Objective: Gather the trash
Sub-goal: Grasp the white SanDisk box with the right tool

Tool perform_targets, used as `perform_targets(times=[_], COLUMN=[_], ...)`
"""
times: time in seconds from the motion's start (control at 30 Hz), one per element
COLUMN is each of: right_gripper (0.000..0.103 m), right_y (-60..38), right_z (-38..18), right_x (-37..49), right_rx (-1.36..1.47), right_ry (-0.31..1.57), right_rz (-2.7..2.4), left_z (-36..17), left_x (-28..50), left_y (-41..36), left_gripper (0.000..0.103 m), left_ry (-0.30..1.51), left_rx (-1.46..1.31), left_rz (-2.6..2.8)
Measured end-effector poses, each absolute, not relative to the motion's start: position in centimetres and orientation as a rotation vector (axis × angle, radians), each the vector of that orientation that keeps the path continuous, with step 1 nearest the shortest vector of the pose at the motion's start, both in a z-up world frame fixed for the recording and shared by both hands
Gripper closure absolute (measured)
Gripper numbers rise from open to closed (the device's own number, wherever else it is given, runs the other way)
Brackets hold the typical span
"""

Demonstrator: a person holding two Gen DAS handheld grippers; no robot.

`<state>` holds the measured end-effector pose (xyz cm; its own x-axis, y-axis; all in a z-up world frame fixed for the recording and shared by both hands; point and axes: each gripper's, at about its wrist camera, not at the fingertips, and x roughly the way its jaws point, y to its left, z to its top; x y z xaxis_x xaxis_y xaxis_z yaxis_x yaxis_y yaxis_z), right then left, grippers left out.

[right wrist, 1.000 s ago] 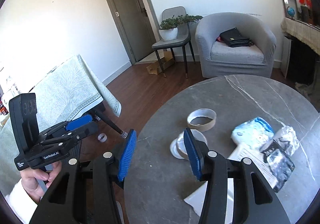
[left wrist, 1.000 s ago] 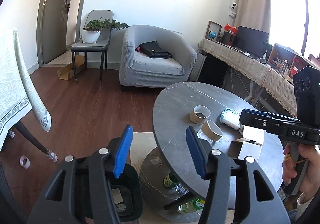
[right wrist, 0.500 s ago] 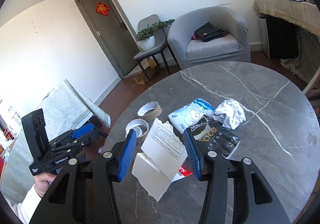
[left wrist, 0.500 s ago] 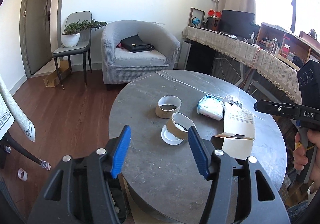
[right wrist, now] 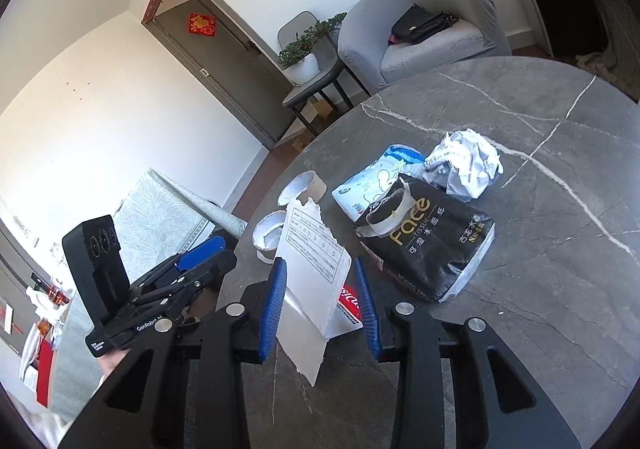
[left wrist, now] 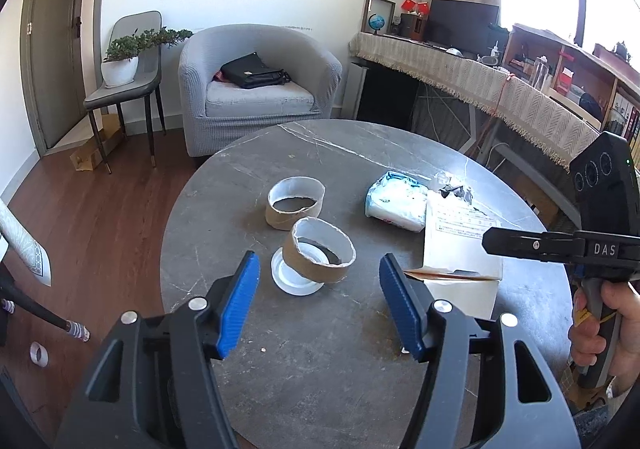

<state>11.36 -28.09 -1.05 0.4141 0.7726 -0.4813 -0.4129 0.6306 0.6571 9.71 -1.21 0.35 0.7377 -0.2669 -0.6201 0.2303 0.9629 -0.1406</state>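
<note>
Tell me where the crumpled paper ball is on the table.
In the right wrist view the crumpled paper ball lies on the round table, just beyond the black tissue pack and right of the white-and-blue pack.

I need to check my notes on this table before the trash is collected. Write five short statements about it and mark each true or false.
1. Two cardboard tape rings stand on the round table. True.
2. The nearer ring sits partly on a white lid. True.
3. The left gripper is clamped on a ring. False: its jaws are open and empty.
4. The torn white envelope stands between the right gripper fingers. True.
5. The black tissue pack lies on the armchair. False: it lies on the table.
</note>
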Motion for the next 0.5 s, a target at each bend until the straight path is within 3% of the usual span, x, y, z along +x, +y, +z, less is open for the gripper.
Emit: perform_targets(times=[0.1, 0.3, 0.5], right_gripper=[0.085, 0.098, 0.103], right_y=[-28.2, -28.6, -29.0], right_z=[-1.8, -1.4, -0.1], right_x=[11.8, 11.7, 10.9], right_rx=[0.539, 0.579, 0.566], right_ry=[0.867, 0.842, 0.813], right_rz=[0.818, 0.865, 0.872], left_z=[0.0, -0.3, -0.7], left_x=[10.3, 10.9, 11.9], left_y=[-1.6, -3.3, -4.1], left_gripper=[0.037, 0.037, 0.037], left_ry=[0.714, 0.726, 0.747], left_rx=[-0.057, 0.036, 0.124], left_rz=[-0.281, -0.260, -0.199])
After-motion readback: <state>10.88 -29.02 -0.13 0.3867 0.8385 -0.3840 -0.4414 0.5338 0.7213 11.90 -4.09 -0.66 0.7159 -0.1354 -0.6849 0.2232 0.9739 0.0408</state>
